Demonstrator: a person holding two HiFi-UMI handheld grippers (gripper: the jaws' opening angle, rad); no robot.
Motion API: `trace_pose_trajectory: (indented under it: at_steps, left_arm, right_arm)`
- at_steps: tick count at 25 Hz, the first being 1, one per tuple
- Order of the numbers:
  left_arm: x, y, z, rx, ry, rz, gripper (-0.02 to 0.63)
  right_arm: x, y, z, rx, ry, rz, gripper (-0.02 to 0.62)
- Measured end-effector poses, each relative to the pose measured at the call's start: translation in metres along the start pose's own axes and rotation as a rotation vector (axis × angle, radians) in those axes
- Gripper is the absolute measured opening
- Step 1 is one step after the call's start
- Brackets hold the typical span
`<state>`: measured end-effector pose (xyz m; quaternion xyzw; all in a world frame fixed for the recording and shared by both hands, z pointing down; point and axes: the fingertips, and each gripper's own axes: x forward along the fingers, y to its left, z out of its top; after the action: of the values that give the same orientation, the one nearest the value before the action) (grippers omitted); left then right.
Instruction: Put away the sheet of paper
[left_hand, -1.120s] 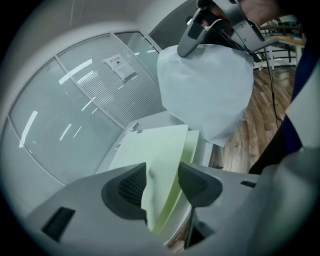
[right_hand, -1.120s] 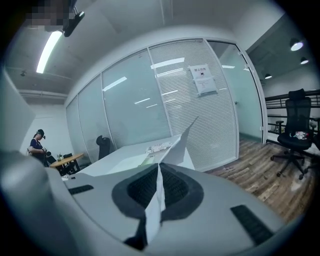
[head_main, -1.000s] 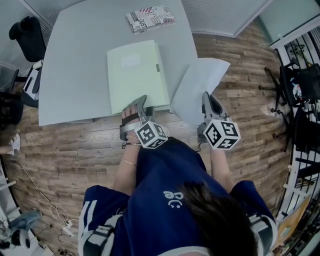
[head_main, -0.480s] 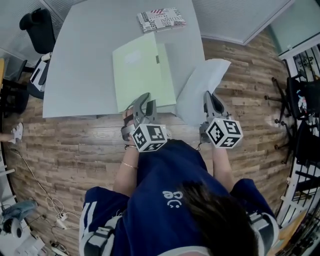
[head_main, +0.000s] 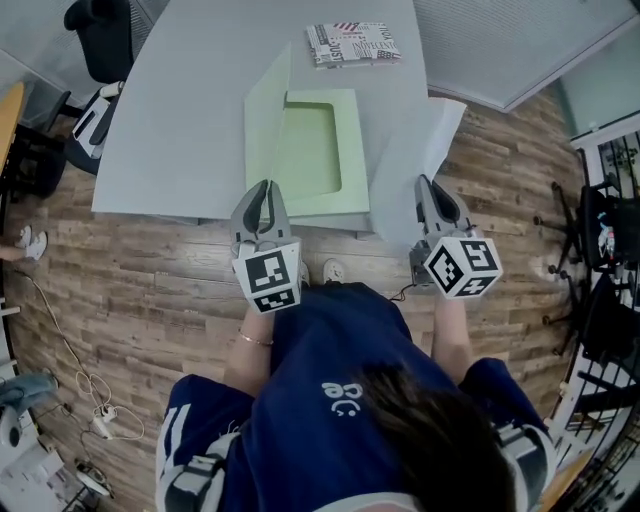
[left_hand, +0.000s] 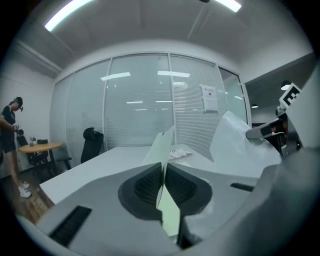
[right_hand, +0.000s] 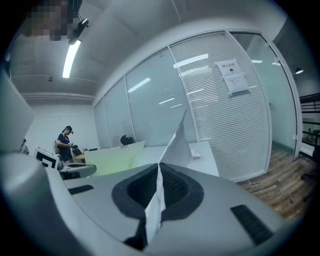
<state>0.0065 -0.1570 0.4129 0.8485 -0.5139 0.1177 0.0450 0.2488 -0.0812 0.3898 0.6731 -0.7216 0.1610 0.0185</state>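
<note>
A pale green folder (head_main: 312, 150) lies open on the grey table (head_main: 190, 110), its cover (head_main: 268, 105) raised to stand on its left side. My left gripper (head_main: 262, 188) is at the table's near edge; its jaws are closing, and the pads pinch the cover's edge (left_hand: 161, 150). My right gripper (head_main: 428, 183) is shut on the near corner of a white sheet of paper (head_main: 415, 145), which hangs in the air to the right of the folder. The sheet (right_hand: 175, 145) rises straight up from between the right jaws.
A printed magazine (head_main: 352, 43) lies at the table's far edge. A black office chair (head_main: 100, 25) stands at the far left. Wooden floor surrounds the table, and a metal rack (head_main: 610, 210) stands at the right. A person (right_hand: 65, 142) stands far off by a glass wall.
The left gripper's jaws closed on the folder's cover and swung it up and to the left, so the folder now lies open. The right gripper still holds the sheet.
</note>
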Motion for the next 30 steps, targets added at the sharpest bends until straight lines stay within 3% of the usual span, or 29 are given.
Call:
trace_pose_trajectory:
  at_steps: [10, 18, 21, 24, 30]
  left_arm:
    - [-0.018, 0.061, -0.008, -0.079, -0.010, 0.184, 0.008]
    - [-0.027, 0.100, -0.022, -0.178, 0.005, 0.279, 0.008]
    - [-0.029, 0.109, -0.027, -0.205, 0.009, 0.292, 0.008]
    - [-0.029, 0.114, -0.028, -0.214, 0.010, 0.298, 0.008]
    - [-0.025, 0.117, -0.029, -0.183, 0.025, 0.298, 0.008]
  right_arm:
    - [0.032, 0.069, 0.043, -0.050, -0.025, 0.253, 0.009]
    - [0.065, 0.124, 0.044, 0.103, -0.009, 0.479, 0.009]
    - [0.086, 0.130, 0.019, 0.180, 0.080, 0.488, 0.009]
    - [0.115, 0.123, -0.021, 0.222, 0.214, 0.428, 0.009]
    - [0.155, 0.115, -0.097, 0.061, 0.472, 0.323, 0.009]
